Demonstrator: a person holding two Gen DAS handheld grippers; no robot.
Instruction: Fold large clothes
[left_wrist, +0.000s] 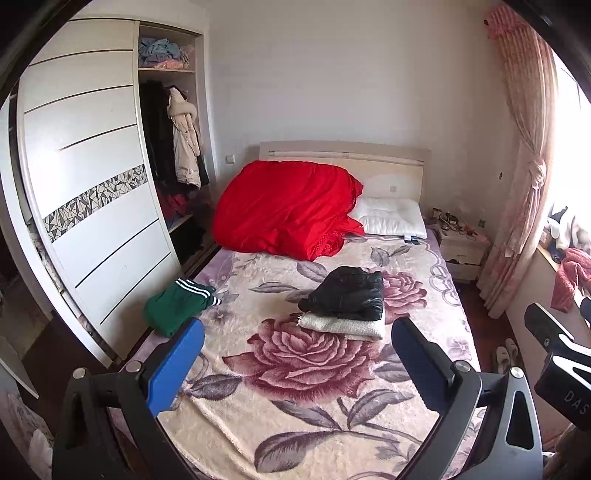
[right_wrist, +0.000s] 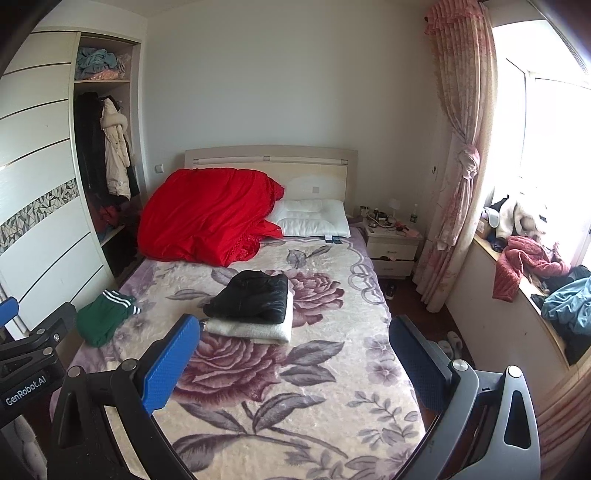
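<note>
black jacket (left_wrist: 345, 293): I see it folded into a compact bundle, glossy and puffy, sitting on top of the cream garment near the middle of the bed.
cream garment (left_wrist: 343, 326): folded flat into a rectangle, directly under the black jacket, its front edge sticking out toward me.
green garment (left_wrist: 177, 306): dark green with white stripes at the cuff, loosely bunched rather than neatly folded, at the bed's left edge beside the wardrobe, well apart from the stack.
bed (left_wrist: 295, 424): covered by a cream blanket with large pink roses and grey leaves; the near half carries no clothes.
red quilt (left_wrist: 284, 210): heaped at the head of the bed on the left, touching the white pillow (left_wrist: 391, 218) on its right.
left gripper (left_wrist: 297, 360): I have it spread wide, blue pads far apart, nothing between them, held above the near part of the bed and touching no clothes.
right gripper (right_wrist: 293, 356): same, jaws wide apart and empty, hovering over the blanket short of the stack; its body also shows at the right edge of the left wrist view.
wardrobe (left_wrist: 96, 192): white sliding door, open section with hanging coats and shelves of clothes.
windowsill (right_wrist: 532, 280): on the right, piled with loose clothes, including a pink one and a blue one.
nightstand (right_wrist: 393, 245): beside the pillow, small items on top that I can't make out.
</note>
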